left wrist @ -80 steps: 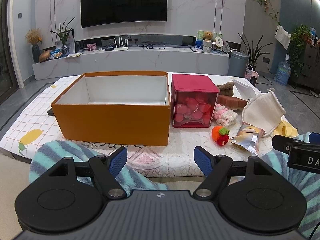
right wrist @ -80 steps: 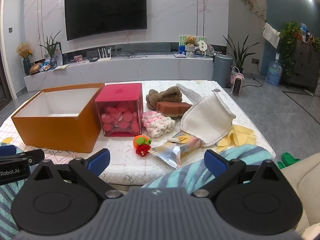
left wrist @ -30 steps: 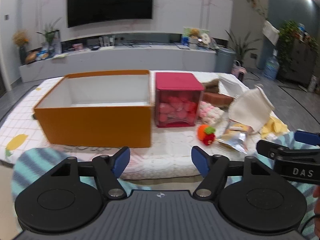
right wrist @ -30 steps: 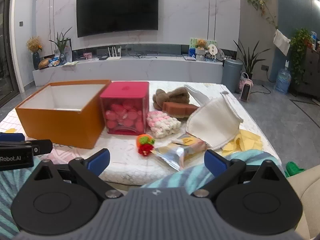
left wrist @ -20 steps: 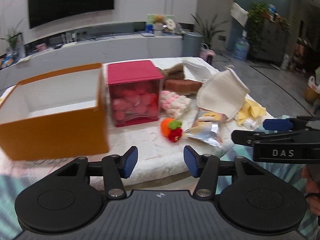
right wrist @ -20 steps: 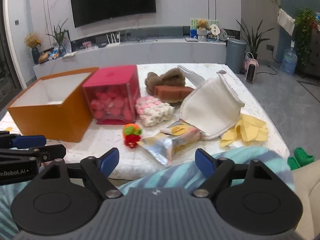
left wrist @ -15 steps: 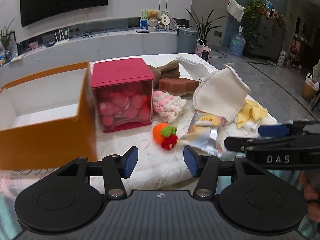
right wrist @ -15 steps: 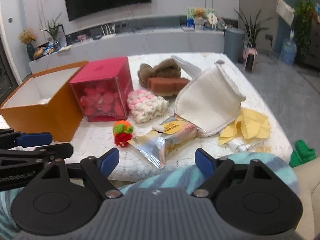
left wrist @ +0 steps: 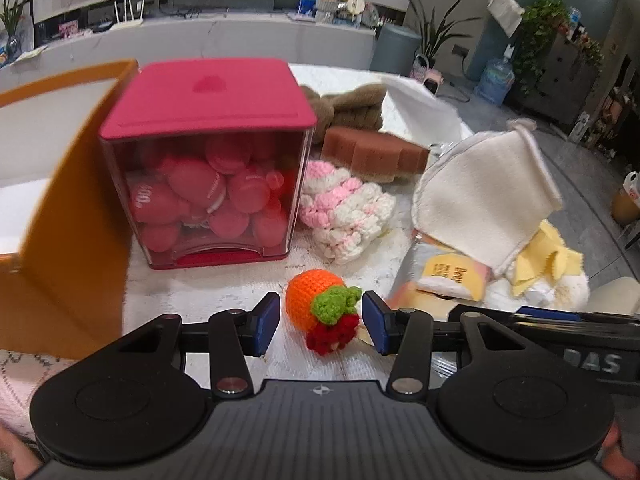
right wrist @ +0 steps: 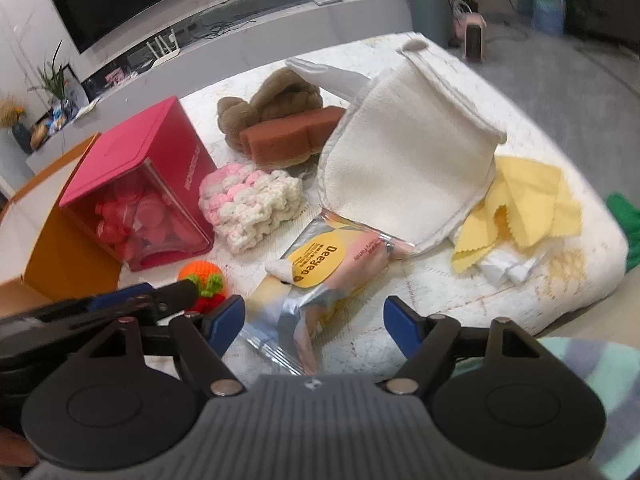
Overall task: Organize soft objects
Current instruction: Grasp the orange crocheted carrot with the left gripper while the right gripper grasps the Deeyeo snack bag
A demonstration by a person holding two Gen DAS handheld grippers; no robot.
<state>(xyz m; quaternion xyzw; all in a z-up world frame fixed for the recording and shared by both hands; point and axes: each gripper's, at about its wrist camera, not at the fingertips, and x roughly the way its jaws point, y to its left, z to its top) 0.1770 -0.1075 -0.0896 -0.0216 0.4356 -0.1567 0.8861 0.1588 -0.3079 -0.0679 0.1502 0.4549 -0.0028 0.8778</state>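
While its jaws are closing, the left gripper [left wrist: 320,322] straddles the crocheted orange toy [left wrist: 322,309], which sits between the blue pads [left wrist: 265,322] with a little daylight on either side — nothing is pressed yet. The toy lies near the front edge of the white-covered table [right wrist: 520,292], its green and red trim turned toward the camera. Just beyond it stands the red-lidded clear box [left wrist: 208,160], full of pink rounds, and beside that, toward the table's left edge, the orange cardboard box [left wrist: 68,232]. To the right of the clear box the pink-and-white knitted piece [left wrist: 344,216] lies bunched, with a brown sponge [left wrist: 372,154] and a brown plush [left wrist: 348,106] behind it toward the far edge. The right gripper [right wrist: 314,322] is also closing, its pads [right wrist: 402,330] standing wide on either side of the near end of the silver snack packet [right wrist: 320,276] — not touching it. The packet's far end tucks under the cream cloth bag [right wrist: 404,164], which sits propped up toward the right edge, and a yellow cloth [right wrist: 524,208] lies just beside it, near the right front corner. The left gripper's black finger crosses the right wrist view at the left, in front of the orange toy.
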